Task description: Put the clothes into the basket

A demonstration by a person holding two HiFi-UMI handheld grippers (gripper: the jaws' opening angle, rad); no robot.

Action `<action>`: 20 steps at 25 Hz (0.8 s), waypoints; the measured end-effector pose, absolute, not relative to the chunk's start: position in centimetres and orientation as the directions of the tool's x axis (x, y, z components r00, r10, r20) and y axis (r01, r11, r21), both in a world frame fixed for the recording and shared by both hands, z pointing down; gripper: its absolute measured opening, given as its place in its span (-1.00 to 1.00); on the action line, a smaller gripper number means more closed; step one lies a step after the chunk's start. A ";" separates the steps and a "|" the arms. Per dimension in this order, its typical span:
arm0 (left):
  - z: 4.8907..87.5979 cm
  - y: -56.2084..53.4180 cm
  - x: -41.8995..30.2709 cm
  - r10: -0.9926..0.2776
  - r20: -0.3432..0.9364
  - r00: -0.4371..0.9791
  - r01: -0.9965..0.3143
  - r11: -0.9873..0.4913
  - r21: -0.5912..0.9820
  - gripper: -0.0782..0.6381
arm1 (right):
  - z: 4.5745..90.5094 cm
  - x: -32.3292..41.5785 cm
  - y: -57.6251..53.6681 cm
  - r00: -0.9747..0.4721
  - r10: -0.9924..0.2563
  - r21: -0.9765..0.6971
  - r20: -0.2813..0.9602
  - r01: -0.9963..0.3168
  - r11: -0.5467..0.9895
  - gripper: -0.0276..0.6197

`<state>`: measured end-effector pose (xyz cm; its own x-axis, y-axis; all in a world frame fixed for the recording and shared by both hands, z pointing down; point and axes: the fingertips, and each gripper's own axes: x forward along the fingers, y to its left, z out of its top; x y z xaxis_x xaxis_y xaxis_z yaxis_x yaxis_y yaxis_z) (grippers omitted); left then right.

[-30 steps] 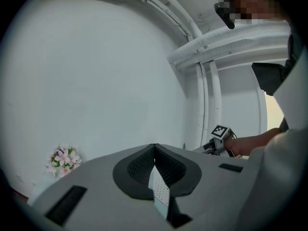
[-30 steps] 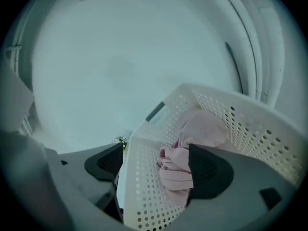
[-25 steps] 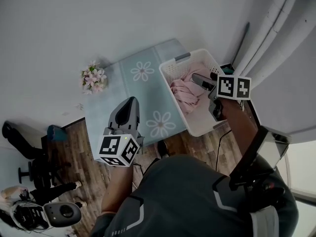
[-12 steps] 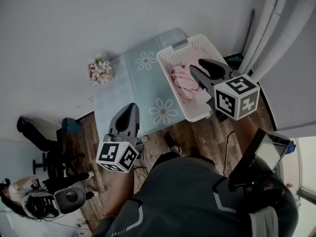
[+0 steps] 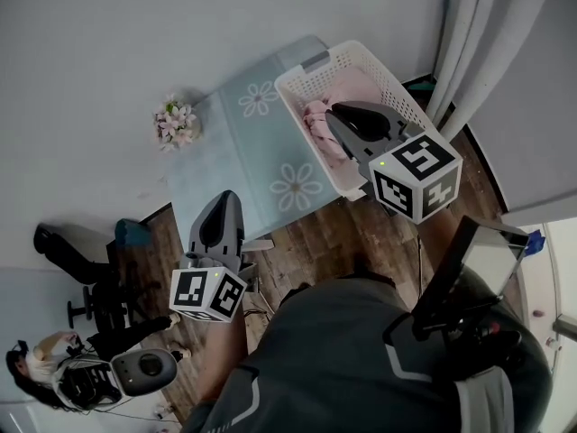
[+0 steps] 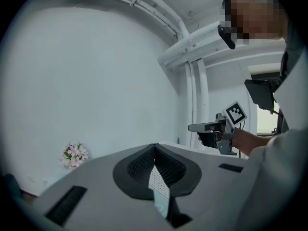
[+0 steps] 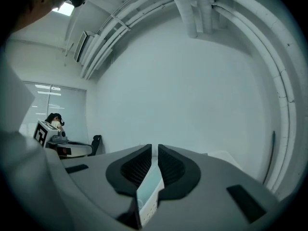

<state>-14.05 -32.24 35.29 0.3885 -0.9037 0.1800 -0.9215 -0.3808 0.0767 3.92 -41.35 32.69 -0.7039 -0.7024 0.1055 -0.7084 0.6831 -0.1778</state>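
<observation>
A white slatted basket (image 5: 297, 72) stands at the right end of a pale green flowered mat (image 5: 230, 156), with pink clothes (image 5: 315, 120) heaped inside. My right gripper (image 5: 333, 114) hovers over the basket, above the pink heap. Its jaws are closing, almost together, with nothing between them in the right gripper view (image 7: 154, 149). My left gripper (image 5: 226, 198) hangs over the mat's near edge, shut and empty. The left gripper view (image 6: 154, 147) looks at a bare wall, with the right gripper (image 6: 193, 127) off to the right.
A pink flower bunch (image 5: 174, 121) stands at the mat's far left corner. Pale curtains (image 5: 487, 34) hang right of the basket. A black office chair (image 5: 68, 255) and a seated person (image 5: 50, 368) are on the wooden floor (image 5: 311, 237) at lower left.
My right gripper has let go of the pink clothes in the basket, lifted up towards me and brought its jaws together. The left gripper has barely moved.
</observation>
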 end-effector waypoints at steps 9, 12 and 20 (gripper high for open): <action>34.1 -27.8 -20.4 -0.909 0.132 0.395 -0.919 -0.393 0.041 -0.76 | 30.2 -3.0 -36.8 -0.676 -0.734 -0.119 0.061 -0.735 0.667 -0.80; 33.8 -26.3 -23.9 -0.914 0.115 0.390 -0.921 -0.385 0.056 -0.76 | 29.4 -6.1 -35.1 -0.670 -0.740 -0.103 0.057 -0.742 0.663 -0.81; 33.0 -23.5 -30.5 -0.928 0.077 0.364 -0.931 -0.358 0.073 -0.76 | 28.2 -12.0 -30.6 -0.666 -0.743 -0.087 0.063 -0.745 0.661 -0.82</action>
<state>-30.47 -23.55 32.99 0.3635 -0.9284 0.0765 -0.9307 -0.3584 0.0729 -11.98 -30.63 28.25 -0.6665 -0.7429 0.0626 -0.7451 0.6612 -0.0873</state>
